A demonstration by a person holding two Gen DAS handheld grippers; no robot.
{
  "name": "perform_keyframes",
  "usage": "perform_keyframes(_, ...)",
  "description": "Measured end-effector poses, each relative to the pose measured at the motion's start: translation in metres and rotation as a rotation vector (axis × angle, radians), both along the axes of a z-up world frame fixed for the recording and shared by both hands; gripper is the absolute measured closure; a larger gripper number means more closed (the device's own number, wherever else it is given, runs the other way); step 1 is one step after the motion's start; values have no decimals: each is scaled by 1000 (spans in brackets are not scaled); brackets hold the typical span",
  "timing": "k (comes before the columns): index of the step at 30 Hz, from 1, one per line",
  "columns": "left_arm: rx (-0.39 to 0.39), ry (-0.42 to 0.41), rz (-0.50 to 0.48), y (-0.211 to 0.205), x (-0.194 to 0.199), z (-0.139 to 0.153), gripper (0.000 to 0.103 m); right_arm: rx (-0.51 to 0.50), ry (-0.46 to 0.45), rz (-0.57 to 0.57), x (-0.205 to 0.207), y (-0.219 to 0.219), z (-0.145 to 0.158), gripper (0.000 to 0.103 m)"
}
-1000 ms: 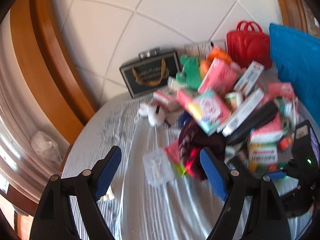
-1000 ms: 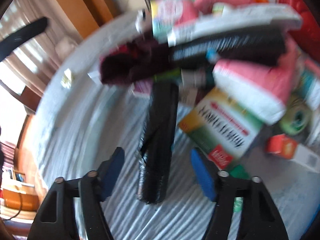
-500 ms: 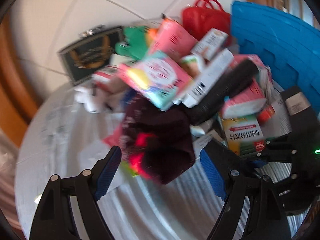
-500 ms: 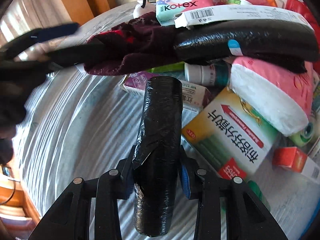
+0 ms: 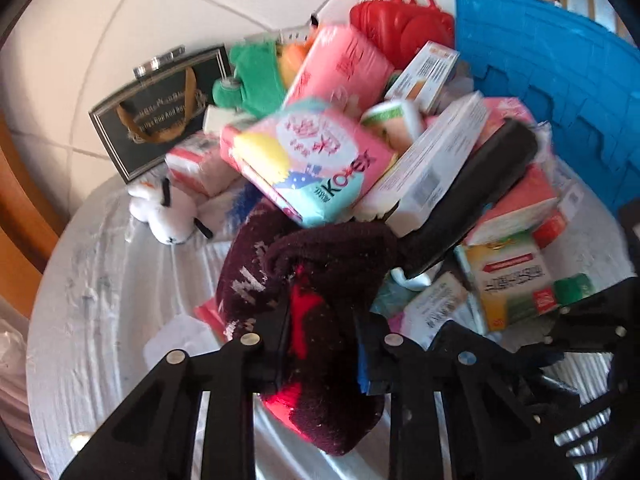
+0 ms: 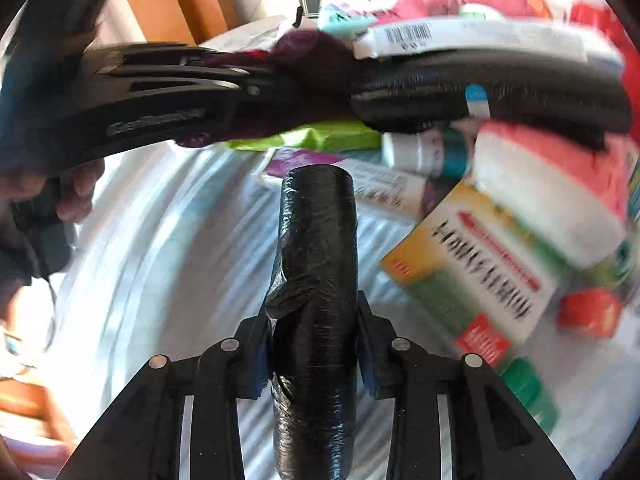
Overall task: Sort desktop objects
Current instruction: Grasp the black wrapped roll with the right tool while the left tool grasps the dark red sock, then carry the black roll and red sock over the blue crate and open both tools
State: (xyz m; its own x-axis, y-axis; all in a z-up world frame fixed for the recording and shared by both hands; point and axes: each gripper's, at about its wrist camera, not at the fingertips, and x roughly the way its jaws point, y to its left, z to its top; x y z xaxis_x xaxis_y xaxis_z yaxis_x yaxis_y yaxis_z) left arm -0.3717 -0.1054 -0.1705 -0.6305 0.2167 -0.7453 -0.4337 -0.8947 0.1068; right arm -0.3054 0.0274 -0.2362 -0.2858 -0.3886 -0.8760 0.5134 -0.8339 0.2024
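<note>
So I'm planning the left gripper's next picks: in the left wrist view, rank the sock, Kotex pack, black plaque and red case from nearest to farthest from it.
1. Sock: clamped in the left gripper.
2. Kotex pack: just beyond, on the pile.
3. Black plaque: back left, leaning on the wall.
4. Red case: far back, right of centre; too close to the plaque to rank firmly.

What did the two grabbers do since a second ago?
Both closed. The left gripper moved in toward the pile and shut on the dark red sock. The right gripper shut on the black roll. The Kotex pack and blue bin stayed put.
</note>
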Motion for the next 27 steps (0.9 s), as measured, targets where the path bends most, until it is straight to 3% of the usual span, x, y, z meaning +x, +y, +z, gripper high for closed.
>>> perform_keyframes(3, 1, 45, -6, -6, 19, 23, 79, -80, -44, -31, 2, 13, 12, 69)
perform_keyframes(12, 31, 177, 4, -18, 60, 100, 79, -186, 86, -59, 15, 44, 97, 69)
perform_keyframes(21, 83, 365, -125, 17, 92, 188, 79, -222, 291, -165, 29, 66, 186, 69)
perform_keyframes(27, 156, 497, -260, 82, 114, 245, 79, -234, 505, -299, 68, 146, 264, 69)
